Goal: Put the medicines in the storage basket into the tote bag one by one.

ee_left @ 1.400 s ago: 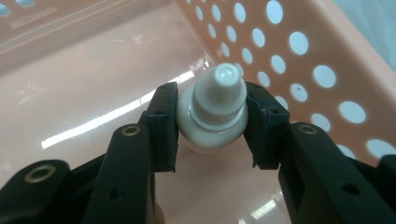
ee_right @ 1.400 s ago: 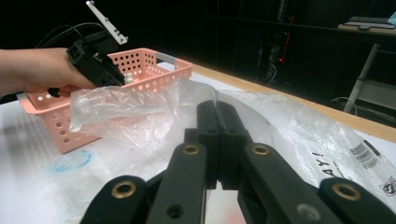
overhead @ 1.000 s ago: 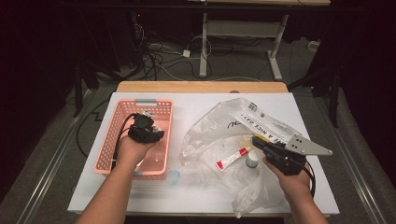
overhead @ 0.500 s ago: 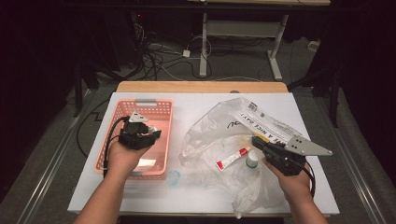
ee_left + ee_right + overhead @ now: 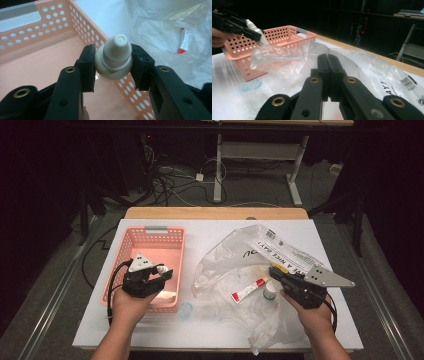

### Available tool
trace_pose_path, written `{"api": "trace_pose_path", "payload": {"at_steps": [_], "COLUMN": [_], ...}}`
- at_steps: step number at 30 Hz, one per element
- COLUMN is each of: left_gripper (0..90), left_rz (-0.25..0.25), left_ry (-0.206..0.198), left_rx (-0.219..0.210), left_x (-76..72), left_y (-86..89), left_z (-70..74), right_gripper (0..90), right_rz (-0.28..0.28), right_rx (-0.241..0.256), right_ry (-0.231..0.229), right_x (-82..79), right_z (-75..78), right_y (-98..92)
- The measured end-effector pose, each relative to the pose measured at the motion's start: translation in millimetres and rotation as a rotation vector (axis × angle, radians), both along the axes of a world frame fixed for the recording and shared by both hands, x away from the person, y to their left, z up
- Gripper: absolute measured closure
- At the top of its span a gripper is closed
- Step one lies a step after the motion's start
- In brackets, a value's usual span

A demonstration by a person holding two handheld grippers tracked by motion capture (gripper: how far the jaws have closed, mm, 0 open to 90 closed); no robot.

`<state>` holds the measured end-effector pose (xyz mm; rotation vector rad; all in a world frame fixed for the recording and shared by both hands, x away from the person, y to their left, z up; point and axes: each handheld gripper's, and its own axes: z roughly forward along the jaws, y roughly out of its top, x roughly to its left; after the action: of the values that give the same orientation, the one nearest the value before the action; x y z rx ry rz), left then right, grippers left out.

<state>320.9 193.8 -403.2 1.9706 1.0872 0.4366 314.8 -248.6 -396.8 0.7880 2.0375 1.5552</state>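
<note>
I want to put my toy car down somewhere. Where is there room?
The far floor of the basket is bare. So is the white table strip between basket and bag, and the near left corner. The right half is crowded: bag, tube and a small bottle. The left gripper holds another bottle over the basket.

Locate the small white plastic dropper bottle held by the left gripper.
The small white plastic dropper bottle is clamped in the left gripper, above the right wall of the pink perforated plastic basket, at the high view's left.
</note>
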Motion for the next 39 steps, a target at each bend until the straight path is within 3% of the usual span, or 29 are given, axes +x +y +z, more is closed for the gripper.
{"api": "trace_pose_path", "payload": {"at_steps": [7, 20, 24, 39], "left_gripper": [57.7, 57.8, 57.8, 57.8], "left_rz": [-0.03, -0.079, -0.105, -0.192], "left_ry": [-0.017, -0.055, -0.071, -0.084], "left_rx": [-0.015, -0.067, -0.065, -0.105], "left_x": [-13.2, -29.8, -33.7, -44.1], "left_y": [-6.3, -15.0, -21.4, -44.7], "left_z": [-4.6, 4.1, 8.0, 16.0], "right_gripper": [90.0, 90.0, 90.0, 90.0], "right_rz": [0.002, -0.006, -0.001, 0.006], "right_rx": [-0.005, 0.001, 0.001, 0.004], "right_ry": [0.007, -0.002, 0.0, 0.003], "right_x": [-0.4, -1.8, -2.3, -2.0], "right_z": [-1.3, 0.5, 0.6, 0.4], "right_y": [1.4, -2.4, -1.3, 0.4]}}
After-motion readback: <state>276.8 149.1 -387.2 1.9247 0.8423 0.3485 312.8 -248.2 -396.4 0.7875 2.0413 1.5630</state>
